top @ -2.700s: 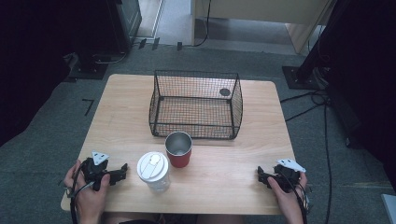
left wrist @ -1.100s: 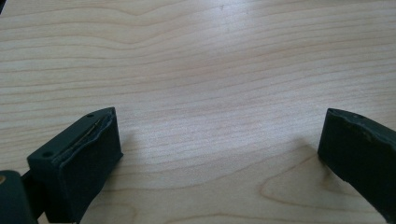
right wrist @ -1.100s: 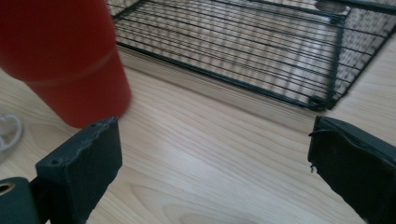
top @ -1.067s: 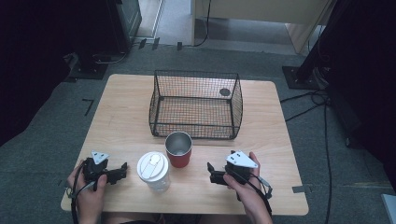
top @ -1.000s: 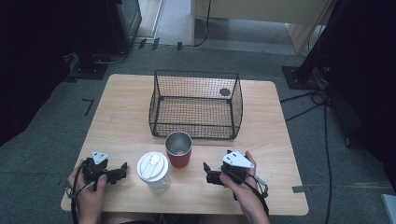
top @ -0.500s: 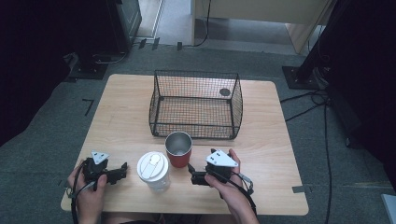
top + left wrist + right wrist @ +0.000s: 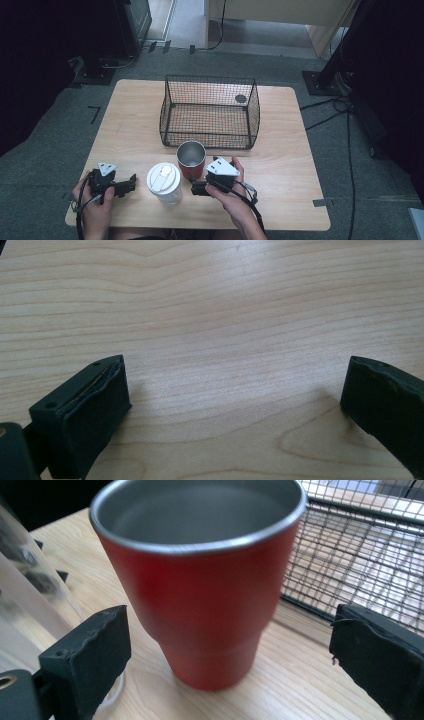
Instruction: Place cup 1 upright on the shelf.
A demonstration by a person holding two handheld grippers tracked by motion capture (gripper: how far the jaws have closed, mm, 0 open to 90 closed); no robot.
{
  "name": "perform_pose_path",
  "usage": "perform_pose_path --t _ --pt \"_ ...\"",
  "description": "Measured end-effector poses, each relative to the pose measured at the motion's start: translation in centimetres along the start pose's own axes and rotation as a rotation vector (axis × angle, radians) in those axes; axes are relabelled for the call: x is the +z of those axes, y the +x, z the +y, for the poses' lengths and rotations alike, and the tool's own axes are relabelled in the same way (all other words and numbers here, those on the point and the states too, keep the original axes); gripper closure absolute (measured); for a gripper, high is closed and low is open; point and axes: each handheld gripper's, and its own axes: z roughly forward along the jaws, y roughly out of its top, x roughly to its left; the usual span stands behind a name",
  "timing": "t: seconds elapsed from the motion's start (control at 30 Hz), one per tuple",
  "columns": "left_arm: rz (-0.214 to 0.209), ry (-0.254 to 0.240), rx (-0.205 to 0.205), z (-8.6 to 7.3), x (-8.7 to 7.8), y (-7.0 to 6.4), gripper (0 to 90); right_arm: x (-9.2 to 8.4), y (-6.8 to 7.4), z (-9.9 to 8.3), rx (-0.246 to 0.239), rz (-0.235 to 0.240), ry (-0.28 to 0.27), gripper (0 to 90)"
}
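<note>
Right gripper view has the red cup (image 7: pixel 210 595) standing between the two wide-open jaws of the right gripper (image 7: pixel 225 655), not touching it yet. The cup stands near the desk's (image 7: pixel 280 165) front edge, just before the wire basket (image 7: pixel 207 112). I think the grab comes next: close on the cup. The left gripper (image 7: pixel 235 405) rests open over bare wood.

The table (image 7: pixel 125 120) under my claws was pale wood, smooth and faintly shiny. The tumbler (image 7: pixel 200 595) wore a matt red coat over a brushed metal inside. The basket (image 7: pixel 207 112) was thin black wire mesh. The cup (image 7: pixel 164 184) looked like clear plastic with a white lid.
</note>
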Motion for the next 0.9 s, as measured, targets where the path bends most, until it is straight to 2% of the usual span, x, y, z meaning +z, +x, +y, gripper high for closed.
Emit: perform_pose_path --t 0.2,0.5,0.57,0.7,0.9 --pt "-0.002 0.001 0.001 0.1 0.1 0.0 0.0 1.0 0.6 0.4 -0.012 -0.007 -0.007 2.9" --pt "-0.002 0.001 0.001 0.1 0.1 0.0 0.0 2.1 1.0 0.9 0.017 0.001 -0.052 2.9" --pt "-0.003 0.0 0.002 0.1 0.1 0.0 0.0 2.4 1.2 1.0 0.003 -0.012 -0.078 3.6" --pt "-0.003 0.0 0.003 0.2 0.1 -0.1 0.0 2.9 1.3 1.1 0.006 -0.015 -0.095 4.2" --pt "-0.004 0.0 0.003 0.2 0.1 -0.1 0.0 3.4 1.3 1.0 -0.005 -0.012 -0.094 6.3"
